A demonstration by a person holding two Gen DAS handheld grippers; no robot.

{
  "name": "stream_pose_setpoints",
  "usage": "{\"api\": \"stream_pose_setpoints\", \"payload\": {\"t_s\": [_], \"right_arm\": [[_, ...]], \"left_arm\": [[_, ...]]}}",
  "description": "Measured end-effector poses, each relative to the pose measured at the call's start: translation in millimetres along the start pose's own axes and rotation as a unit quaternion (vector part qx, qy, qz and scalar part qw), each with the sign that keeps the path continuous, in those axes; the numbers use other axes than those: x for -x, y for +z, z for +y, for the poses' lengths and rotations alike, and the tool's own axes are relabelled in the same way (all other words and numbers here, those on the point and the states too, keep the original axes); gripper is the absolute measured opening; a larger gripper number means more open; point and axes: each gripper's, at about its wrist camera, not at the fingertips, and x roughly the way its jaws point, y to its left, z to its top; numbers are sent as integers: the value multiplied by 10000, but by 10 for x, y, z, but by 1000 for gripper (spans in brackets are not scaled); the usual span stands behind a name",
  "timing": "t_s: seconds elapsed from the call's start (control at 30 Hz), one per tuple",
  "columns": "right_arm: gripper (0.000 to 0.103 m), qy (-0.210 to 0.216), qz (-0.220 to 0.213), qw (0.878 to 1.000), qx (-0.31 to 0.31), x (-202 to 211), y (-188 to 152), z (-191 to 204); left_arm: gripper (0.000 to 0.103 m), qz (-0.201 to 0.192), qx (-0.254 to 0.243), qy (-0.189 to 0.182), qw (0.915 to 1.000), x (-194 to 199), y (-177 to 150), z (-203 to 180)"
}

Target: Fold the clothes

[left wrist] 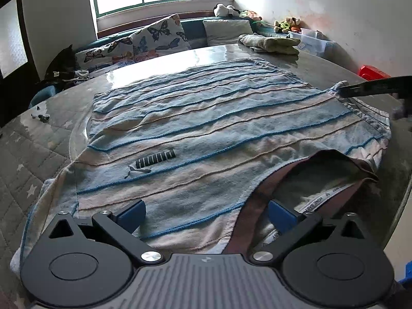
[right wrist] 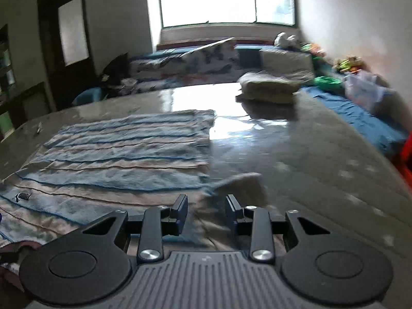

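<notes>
The striped shirt [left wrist: 206, 128] lay spread flat on the glossy table [left wrist: 180, 56], collar nearest. It looked soft, light and limp; the hems or sleeve edges seemed the best holds. The left gripper [left wrist: 206, 212] stood wide open and empty over the collar; the right gripper [right wrist: 206, 212], partly open, gripped nothing at the right sleeve [right wrist: 239, 180].

Blown-out window [right wrist: 226, 0] backlight, tabletop [right wrist: 231, 126] glare, right view motion-blurred

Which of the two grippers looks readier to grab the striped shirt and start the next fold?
Probably the left gripper: its jaws stand wide open right over the striped shirt, by the collar. The right gripper is only partly open at the shirt's edge, and its view is blurred.
</notes>
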Motion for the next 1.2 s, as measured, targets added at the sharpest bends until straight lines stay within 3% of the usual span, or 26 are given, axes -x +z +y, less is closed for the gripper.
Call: {"api": "stream_pose_setpoints", "payload": {"t_s": [0.13,0.3,0.4,0.5,0.7,0.83,1.0,1.2], "right_arm": [[39,-98,209,9996,188,-295,34,39],[43,-112,288,9992,262,-229,27,39],[53,195,371,9976,556,-80,-20,124],[57,567,413,9913,1116,132,-141,347],[61,1343,572,9730,1786,440,-348,745],[61,1542,761,9621,2114,546,-529,878],[62,1508,597,9641,2103,598,-465,892],[64,1457,527,9715,1794,450,-365,881]], "left_arm": [[103,18,59,-30,10000,3,-8,17],[103,23,-2,2,10000,26,10,22],[103,-59,-7,-15,10000,56,53,32],[103,-117,-25,-52,9999,50,94,6],[103,-68,-199,-181,9996,45,60,-94],[103,0,-266,-293,9992,81,-20,-101],[103,-1,-268,-329,9991,127,-43,-62],[103,-115,123,-49,9998,109,76,166]]}}
